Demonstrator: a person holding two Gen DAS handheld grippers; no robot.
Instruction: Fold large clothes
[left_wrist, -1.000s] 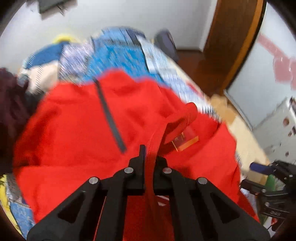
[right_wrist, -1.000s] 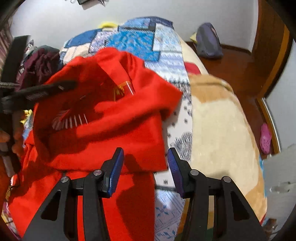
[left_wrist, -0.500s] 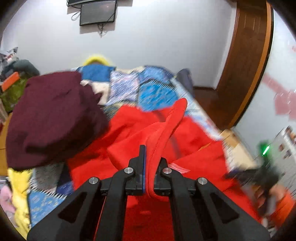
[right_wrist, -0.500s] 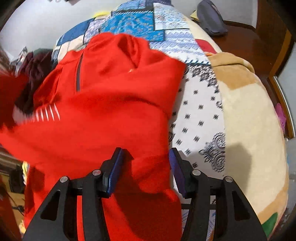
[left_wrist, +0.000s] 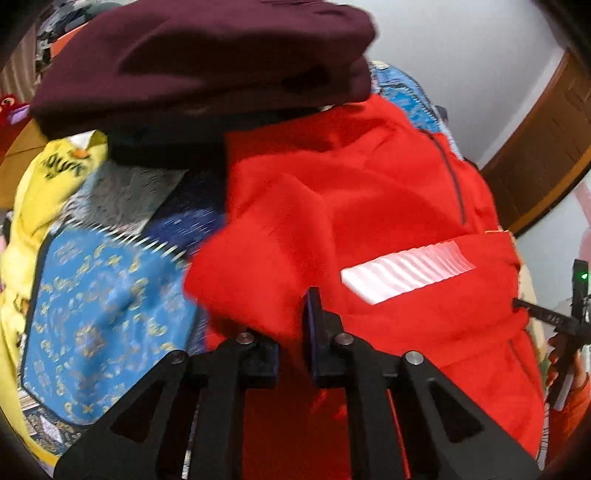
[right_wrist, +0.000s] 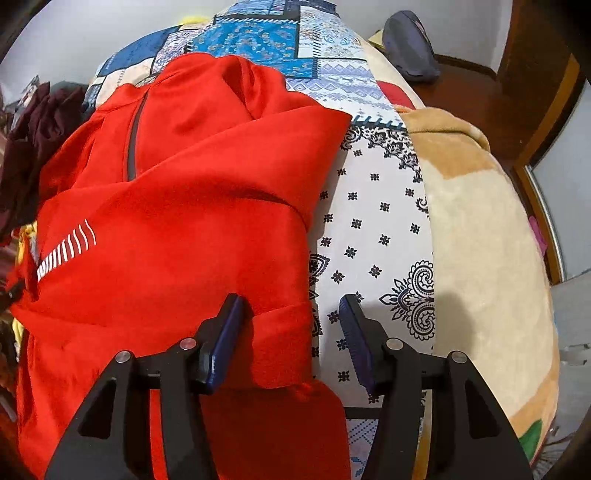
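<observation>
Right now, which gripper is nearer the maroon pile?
Left. The left gripper, jaws closed on red jacket fabric, sits just below the maroon pile. The right gripper, jaws open, is at the jacket's opposite edge.

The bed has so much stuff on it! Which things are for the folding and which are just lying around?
For the folding:
red jacket
left gripper, pinching the jacket
right gripper, open over the jacket's edge

Just lying around:
maroon clothes
yellow cloth
patchwork quilt
tan blanket
dark bag on the floor
</observation>
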